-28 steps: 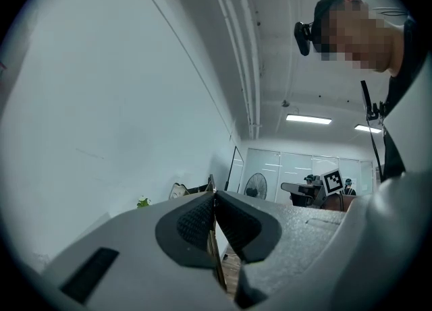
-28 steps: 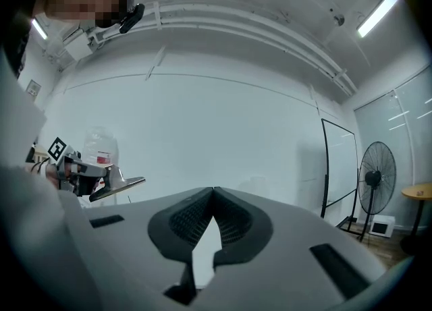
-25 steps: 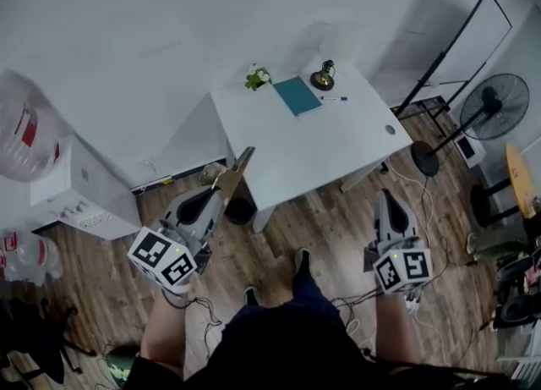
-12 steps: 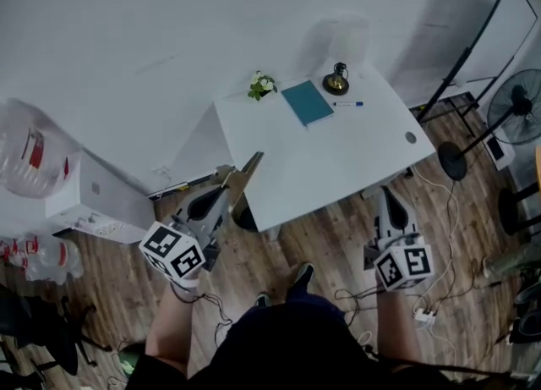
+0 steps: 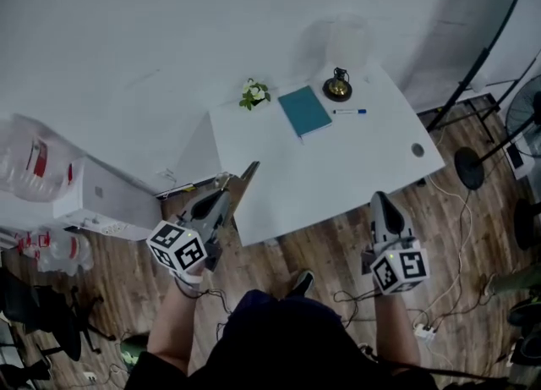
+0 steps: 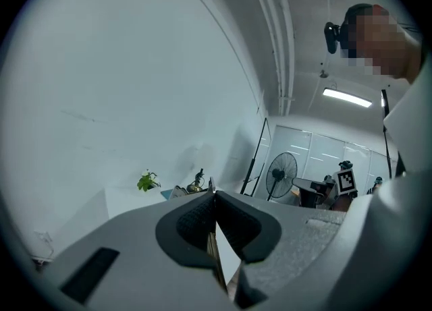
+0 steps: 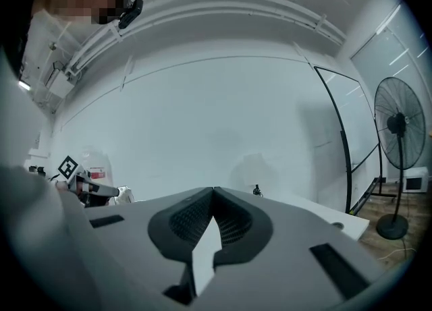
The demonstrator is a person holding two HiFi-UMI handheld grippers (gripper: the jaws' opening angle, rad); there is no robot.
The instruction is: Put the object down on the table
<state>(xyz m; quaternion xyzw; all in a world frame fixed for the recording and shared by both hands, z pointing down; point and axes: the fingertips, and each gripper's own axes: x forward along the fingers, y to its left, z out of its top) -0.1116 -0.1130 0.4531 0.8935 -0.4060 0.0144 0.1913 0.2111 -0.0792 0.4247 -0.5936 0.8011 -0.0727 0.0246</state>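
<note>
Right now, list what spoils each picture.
Head view: even light, the lamp throws a soft shadow on the wall, edges bend. Left gripper view: fisheye, dark corners, a ceiling light glares, mosaic patch upper right. Right gripper view: same fisheye, mosaic patch upper left.

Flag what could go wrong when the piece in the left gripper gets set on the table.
The thin brown piece sticks well past the left gripper, gripped only at one end, so it could catch the near edge of the table. Set down farther in, it could knock the book or pen.
</note>
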